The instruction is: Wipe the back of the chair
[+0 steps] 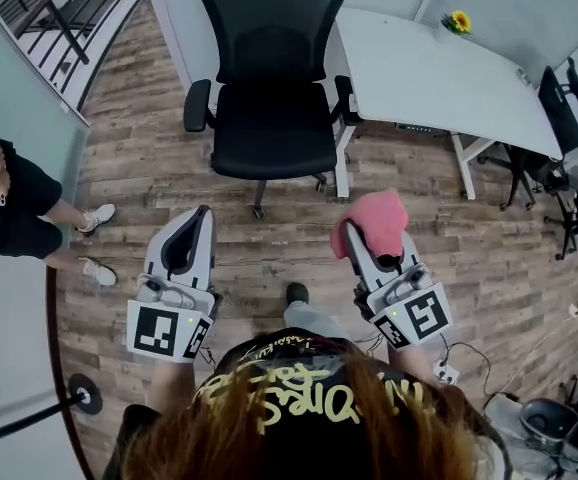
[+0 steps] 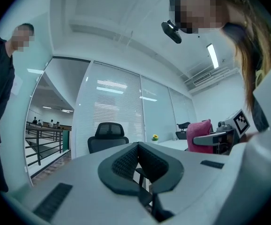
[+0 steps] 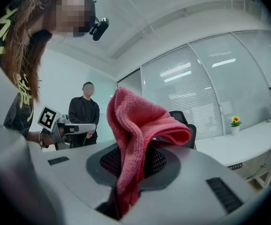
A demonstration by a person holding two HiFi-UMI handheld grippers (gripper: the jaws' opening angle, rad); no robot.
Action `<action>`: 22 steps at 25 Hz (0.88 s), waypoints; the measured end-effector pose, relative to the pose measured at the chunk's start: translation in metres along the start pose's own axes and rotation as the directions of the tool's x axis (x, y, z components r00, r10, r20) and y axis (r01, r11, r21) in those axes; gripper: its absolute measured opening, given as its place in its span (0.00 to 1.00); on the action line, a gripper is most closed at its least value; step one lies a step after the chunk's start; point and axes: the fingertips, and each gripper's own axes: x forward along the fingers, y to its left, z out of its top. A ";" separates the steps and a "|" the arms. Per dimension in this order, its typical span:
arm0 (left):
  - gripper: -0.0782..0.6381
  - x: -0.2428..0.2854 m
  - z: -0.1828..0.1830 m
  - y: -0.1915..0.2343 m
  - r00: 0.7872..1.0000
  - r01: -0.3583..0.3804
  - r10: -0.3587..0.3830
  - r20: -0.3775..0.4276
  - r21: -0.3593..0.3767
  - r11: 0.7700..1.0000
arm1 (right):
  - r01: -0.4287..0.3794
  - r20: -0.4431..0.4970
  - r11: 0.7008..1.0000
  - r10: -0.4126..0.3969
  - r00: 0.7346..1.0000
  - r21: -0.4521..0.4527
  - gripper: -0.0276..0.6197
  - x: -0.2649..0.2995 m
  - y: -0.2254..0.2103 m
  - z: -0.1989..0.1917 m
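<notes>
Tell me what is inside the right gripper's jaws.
A pink cloth is clamped between the jaws of the right gripper, its loose end flopping over the top. In the head view it covers the jaw tips.

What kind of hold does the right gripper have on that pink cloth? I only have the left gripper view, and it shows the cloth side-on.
Observer: In the right gripper view, the right gripper is shut on the pink cloth, which stands up between the jaws and flops over at the top.
Operator: Which way does the chair face?
Observer: The head view shows the chair with its seat toward us, so the rear of its back is on the far side.
Operator: Is there room beside it?
Observer: The white desk stands right beside one armrest; I cannot tell if they touch.
</notes>
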 end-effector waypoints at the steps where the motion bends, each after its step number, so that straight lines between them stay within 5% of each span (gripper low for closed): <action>1: 0.10 0.012 0.001 0.000 1.000 -0.005 0.005 0.004 -0.002 1.000 | -0.006 0.001 1.000 0.006 1.000 -0.003 0.14 0.006 -0.010 0.002; 11: 0.10 0.085 0.004 0.005 0.997 -0.074 0.074 0.007 0.017 0.997 | -0.061 -0.003 0.998 0.061 0.998 0.016 0.14 0.045 -0.088 -0.002; 22: 0.10 0.109 0.002 0.022 0.997 -0.071 0.071 -0.014 0.025 0.997 | -0.053 0.010 0.998 0.052 0.999 0.037 0.14 0.073 -0.111 -0.003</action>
